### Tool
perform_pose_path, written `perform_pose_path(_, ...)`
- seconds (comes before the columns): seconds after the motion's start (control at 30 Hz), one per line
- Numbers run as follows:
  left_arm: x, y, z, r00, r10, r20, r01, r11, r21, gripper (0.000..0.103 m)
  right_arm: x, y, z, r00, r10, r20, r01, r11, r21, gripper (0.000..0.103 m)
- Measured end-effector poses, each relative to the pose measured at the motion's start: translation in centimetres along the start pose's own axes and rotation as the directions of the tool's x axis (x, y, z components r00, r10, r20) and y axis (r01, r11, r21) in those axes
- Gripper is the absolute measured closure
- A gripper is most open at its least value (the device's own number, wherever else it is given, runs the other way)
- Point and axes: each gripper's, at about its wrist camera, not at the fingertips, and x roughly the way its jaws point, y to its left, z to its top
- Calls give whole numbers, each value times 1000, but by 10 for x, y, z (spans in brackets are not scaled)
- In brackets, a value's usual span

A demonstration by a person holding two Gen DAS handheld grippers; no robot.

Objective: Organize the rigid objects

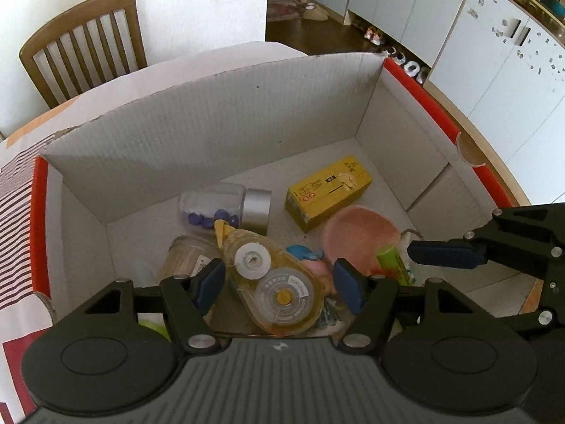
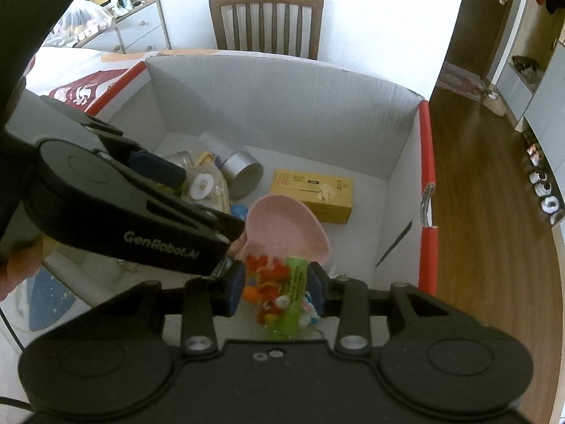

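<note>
Our left gripper [image 1: 279, 282], fingers spread, straddles the tape dispenser [image 1: 273, 282], which runs lengthwise between them; our right gripper [image 2: 277, 288], also spread, seemingly brackets the green tube [image 2: 293, 293].

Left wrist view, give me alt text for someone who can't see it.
The open left gripper hovers over a correction tape dispenser inside a white cardboard box. Around it lie a yellow carton, pink bowl and jar of purple beads.

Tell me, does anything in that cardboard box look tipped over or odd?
Yes. The glass jar with purple pieces lies on its side, and the yellow carton lies flat. Everything sits jumbled together at one end.
</note>
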Motion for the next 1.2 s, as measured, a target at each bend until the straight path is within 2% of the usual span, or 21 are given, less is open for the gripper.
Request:
perform_pose_path(0.23, -18, 3, -8, 999, -5, 51, 6, 999, -32, 32, -13, 0, -2, 1000, 16, 26, -16, 1000, 25, 55)
perform_pose_path(0.33, -30, 3, -13, 997, 3, 82, 1, 999, -42, 32, -22, 2, -4, 998, 24, 50, -25, 999, 24, 44)
perform_pose_path(0.53, -59, 10, -23, 989, 22, 145, -11, 997, -77, 32, -45, 8, -8, 995, 38, 88, -39, 999, 16, 40)
perform_pose_path(0.67, -80, 14, -33, 980, 54, 190, -36, 995, -98, 32, -63, 9, -11, 991, 53, 122, -57, 998, 28, 39)
perform_pose_path(0.8, -103, 14, -44, 970, 61, 235, -36, 993, -109, 32, -81, 10, -14, 984, 67, 165, -74, 997, 35, 30)
perform_pose_path(1.07, -147, 9, -71, 947, 68, 313, -33, 993, -116, 32, -113, 20, -21, 966, 81, 244, -90, 995, 29, 23)
perform_pose_path(1.13, -156, 8, -78, 942, 68, 328, -29, 992, -123, 26, -120, 22, -23, 960, 89, 266, -97, 995, 20, 19)
perform_pose_path(1.2, -164, 8, -84, 937, 66, 344, -21, 991, -131, 25, -128, 25, -26, 953, 93, 288, -102, 995, 14, 16)
